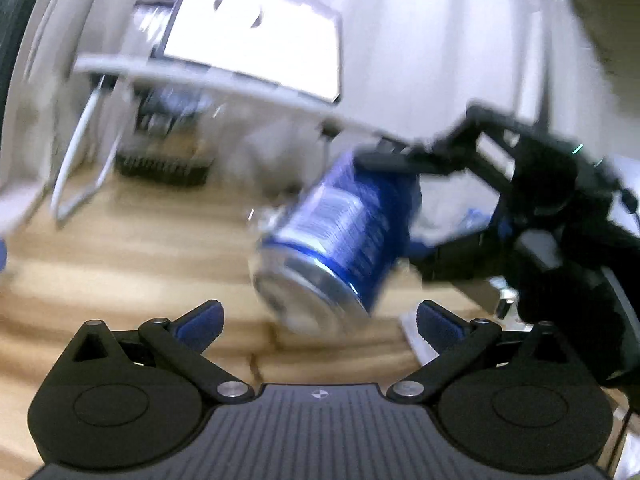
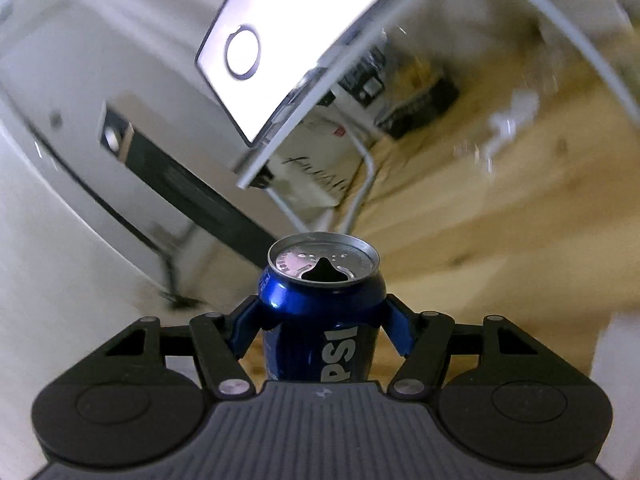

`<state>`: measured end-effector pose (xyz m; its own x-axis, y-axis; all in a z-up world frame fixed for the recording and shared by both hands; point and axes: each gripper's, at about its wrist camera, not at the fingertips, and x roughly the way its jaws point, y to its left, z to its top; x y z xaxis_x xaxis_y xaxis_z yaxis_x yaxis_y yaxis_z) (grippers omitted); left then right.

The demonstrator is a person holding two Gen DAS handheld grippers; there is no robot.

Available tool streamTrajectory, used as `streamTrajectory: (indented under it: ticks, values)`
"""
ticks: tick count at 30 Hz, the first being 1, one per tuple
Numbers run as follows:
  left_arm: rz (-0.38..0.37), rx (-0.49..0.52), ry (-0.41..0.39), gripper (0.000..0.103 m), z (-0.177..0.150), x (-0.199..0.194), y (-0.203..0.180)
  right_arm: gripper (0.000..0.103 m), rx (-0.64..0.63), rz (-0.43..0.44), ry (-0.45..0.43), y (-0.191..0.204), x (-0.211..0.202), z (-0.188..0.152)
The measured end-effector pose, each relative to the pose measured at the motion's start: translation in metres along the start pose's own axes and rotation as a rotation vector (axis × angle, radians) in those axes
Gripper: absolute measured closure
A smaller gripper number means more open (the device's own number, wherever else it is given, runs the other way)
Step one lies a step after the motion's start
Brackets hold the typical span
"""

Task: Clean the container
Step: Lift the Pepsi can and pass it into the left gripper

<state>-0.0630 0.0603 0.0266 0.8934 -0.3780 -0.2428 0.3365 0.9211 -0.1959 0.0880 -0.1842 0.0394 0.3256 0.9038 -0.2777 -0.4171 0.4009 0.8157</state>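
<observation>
A blue Pepsi can (image 2: 320, 320) with an opened silver top sits between my right gripper's blue pads, and the right gripper (image 2: 320, 326) is shut on it. In the left wrist view the same can (image 1: 340, 232) appears tilted and blurred in mid air above a wooden floor, held by the right gripper (image 1: 390, 160) that reaches in from the right. My left gripper (image 1: 320, 320) is open just below the can, with nothing between its blue pads (image 1: 202, 322).
A white table top (image 1: 256, 28) on white metal legs (image 1: 76, 164) stands over the wooden floor (image 1: 120, 260). A dark box (image 1: 164, 156) sits under it. In the right wrist view a white wall (image 2: 60, 200) with a dark strip lies left.
</observation>
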Motion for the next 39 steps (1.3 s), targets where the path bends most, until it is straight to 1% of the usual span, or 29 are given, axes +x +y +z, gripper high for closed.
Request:
streamTrajectory:
  ticks: [2, 4, 6, 8, 10, 12, 13, 15, 18, 23, 28, 29, 30, 31, 34, 36, 39]
  values:
    - [-0.027, 0.085, -0.041, 0.0, 0.0, -0.011, -0.006, 0.037, 0.11, 0.064, 0.029, -0.013, -0.008, -0.006]
    - [-0.054, 0.171, -0.082, 0.0, 0.001, -0.021, -0.011, 0.037, 0.191, 0.135, 0.028, -0.026, -0.017, -0.016]
    - [-0.081, 0.256, -0.123, 0.0, 0.001, -0.032, -0.017, 0.037, 0.245, 0.166, 0.032, -0.034, -0.021, -0.025]
    - [-0.094, 0.302, -0.141, 0.003, 0.0, -0.035, -0.021, 0.037, 0.278, 0.207, 0.051, -0.037, -0.019, -0.033]
    - [-0.103, 0.343, -0.152, 0.008, -0.003, -0.035, -0.025, 0.037, 0.279, 0.22, 0.066, -0.036, -0.016, -0.037]
    - [-0.1, 0.373, -0.144, 0.016, -0.012, -0.031, -0.026, 0.037, 0.28, 0.236, 0.081, -0.034, -0.013, -0.04]
    - [-0.099, 0.38, -0.144, 0.018, -0.015, -0.029, -0.025, 0.037, 0.275, 0.242, 0.086, -0.033, -0.012, -0.04]
    - [-0.098, 0.391, -0.152, 0.027, -0.017, -0.028, -0.027, 0.037, 0.28, 0.262, 0.086, -0.031, -0.011, -0.041]
    - [-0.1, 0.394, -0.169, 0.03, -0.018, -0.028, -0.028, 0.037, 0.286, 0.266, 0.082, -0.033, -0.009, -0.044]
    - [-0.106, 0.395, -0.203, 0.03, -0.015, -0.03, -0.032, 0.037, 0.304, 0.275, 0.086, -0.038, -0.011, -0.049]
    - [-0.119, 0.385, -0.177, 0.03, -0.009, -0.028, -0.032, 0.037, 0.295, 0.301, 0.086, -0.036, -0.01, -0.054]
    - [-0.118, 0.383, -0.173, 0.031, -0.008, -0.028, -0.032, 0.037, 0.294, 0.3, 0.084, -0.036, -0.01, -0.053]
    - [-0.115, 0.382, -0.17, 0.035, -0.007, -0.028, -0.032, 0.037, 0.295, 0.301, 0.085, -0.036, -0.01, -0.053]
    - [-0.111, 0.383, -0.17, 0.036, -0.007, -0.028, -0.033, 0.037, 0.297, 0.301, 0.087, -0.037, -0.01, -0.053]
    - [-0.094, 0.392, -0.174, 0.036, -0.007, -0.029, -0.036, 0.037, 0.299, 0.301, 0.082, -0.038, -0.011, -0.053]
    - [-0.076, 0.386, -0.163, 0.036, -0.007, -0.029, -0.04, 0.037, 0.294, 0.3, 0.074, -0.037, -0.013, -0.053]
    - [-0.039, 0.355, -0.131, 0.036, -0.006, -0.025, -0.041, 0.032, 0.258, 0.258, 0.04, -0.034, -0.018, -0.053]
